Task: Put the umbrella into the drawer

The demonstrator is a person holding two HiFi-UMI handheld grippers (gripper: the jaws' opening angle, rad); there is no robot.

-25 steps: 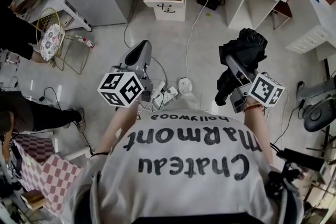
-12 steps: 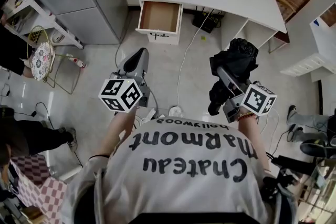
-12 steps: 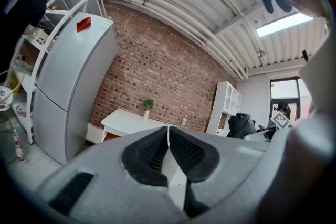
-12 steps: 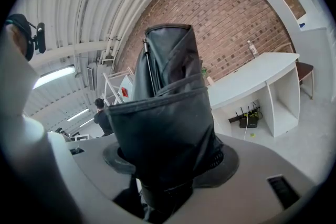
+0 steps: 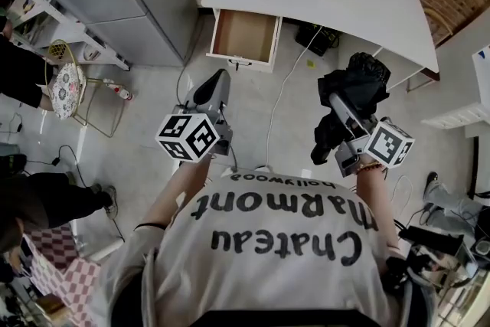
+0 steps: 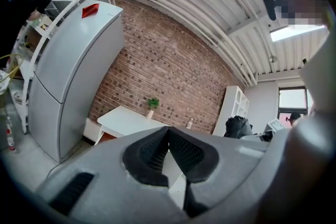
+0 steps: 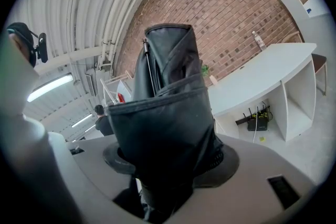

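The left tongs [image 6: 168, 131] closed, nothing between them, facing a brick wall [image 6: 163, 68].
Past the joined tips stand a white worktop [image 6: 123, 120] bearing a small potted plant [image 6: 153, 104], a grey fridge [image 6: 73, 71] at left, and the black umbrella [image 6: 237, 126] at right.

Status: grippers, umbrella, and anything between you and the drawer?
Left gripper shut, empty. Right gripper shut on folded black umbrella. Drawer open, looks empty. Only a floor cable in between.
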